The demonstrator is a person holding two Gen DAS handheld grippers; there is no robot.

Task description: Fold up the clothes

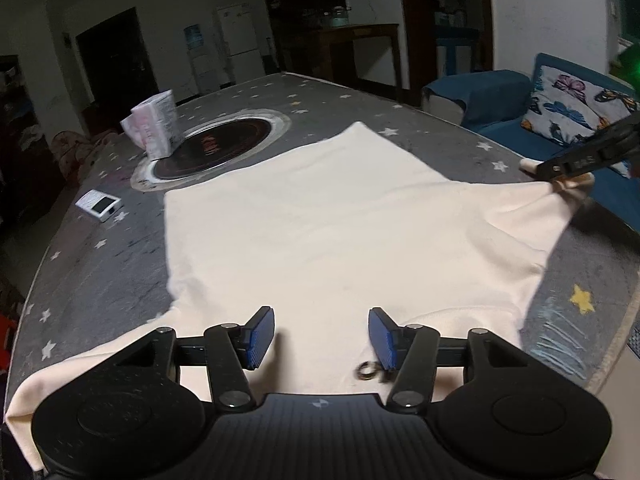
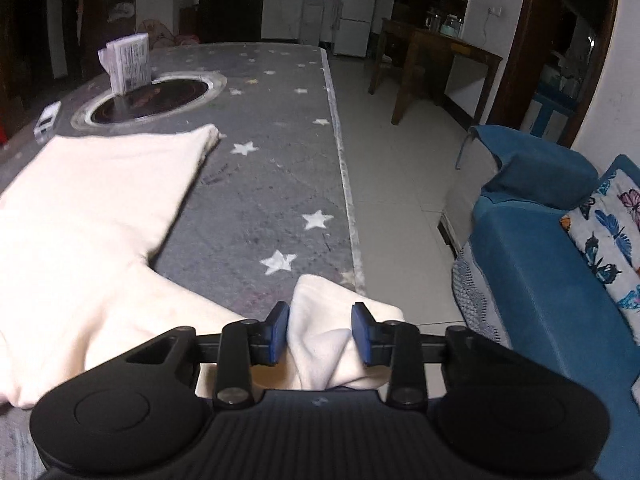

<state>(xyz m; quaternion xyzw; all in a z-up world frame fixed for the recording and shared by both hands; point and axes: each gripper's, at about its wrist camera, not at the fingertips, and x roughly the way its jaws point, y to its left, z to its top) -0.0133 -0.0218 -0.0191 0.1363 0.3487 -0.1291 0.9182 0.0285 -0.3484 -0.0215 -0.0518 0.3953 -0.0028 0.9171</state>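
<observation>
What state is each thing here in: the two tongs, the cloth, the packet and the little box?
Left tongs: open, empty, over the cloth.
Right tongs: shut on a bunched cloth corner, near the table edge.
Cloth: cream, spread flat on the table, one corner pulled out to the side.
Packet: upright, beside the round inset.
Box: lying flat, apart from the cloth.

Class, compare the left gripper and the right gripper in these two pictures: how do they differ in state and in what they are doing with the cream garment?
The left gripper has its jaws spread wide with nothing between them; the right gripper has a bunched sleeve end between its pads. The left hovers over the cream garment where it lies flat; the right pulls its piece out toward the table edge. Both are black with blue pads.
</observation>
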